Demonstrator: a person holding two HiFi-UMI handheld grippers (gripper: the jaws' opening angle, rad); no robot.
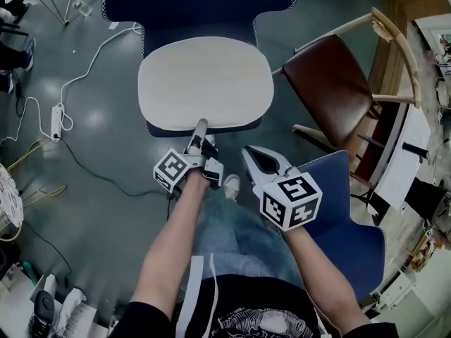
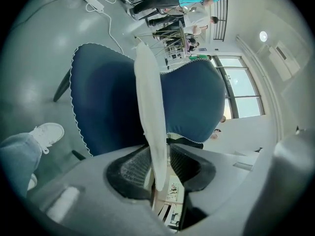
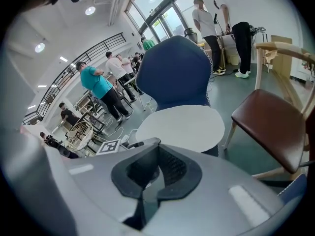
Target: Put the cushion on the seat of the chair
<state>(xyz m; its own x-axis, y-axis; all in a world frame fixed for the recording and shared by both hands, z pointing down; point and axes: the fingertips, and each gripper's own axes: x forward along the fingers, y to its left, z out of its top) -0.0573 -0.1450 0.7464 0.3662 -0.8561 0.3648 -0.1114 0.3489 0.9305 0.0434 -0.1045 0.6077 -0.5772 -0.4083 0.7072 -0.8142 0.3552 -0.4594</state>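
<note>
– Since the cushion (image 1: 204, 83) lies flat on the blue chair (image 1: 197, 2), covering its seat, where are the left tongs (image 1: 201, 125)?

– At the cushion's 6 o'clock edge. That pale edge stands between the jaws, but they are parted a little wider than the edge is thick. One pad sits just beside the fabric and the other shows a sliver of gap, so the grip is released.

– And the right tongs (image 1: 247, 151)?

– Clenched tip to tip, with nothing between them. They hang off the cushion toward its 5 o'clock, clear of it, near the person's white shoe (image 1: 231, 185).

– Anything close by?

– A brown chair (image 1: 331, 90) stands at the cushion's 3 o'clock, apart from the blue one. Another blue chair (image 1: 345, 238) sits at 5 o'clock, beneath the right arm.
</note>
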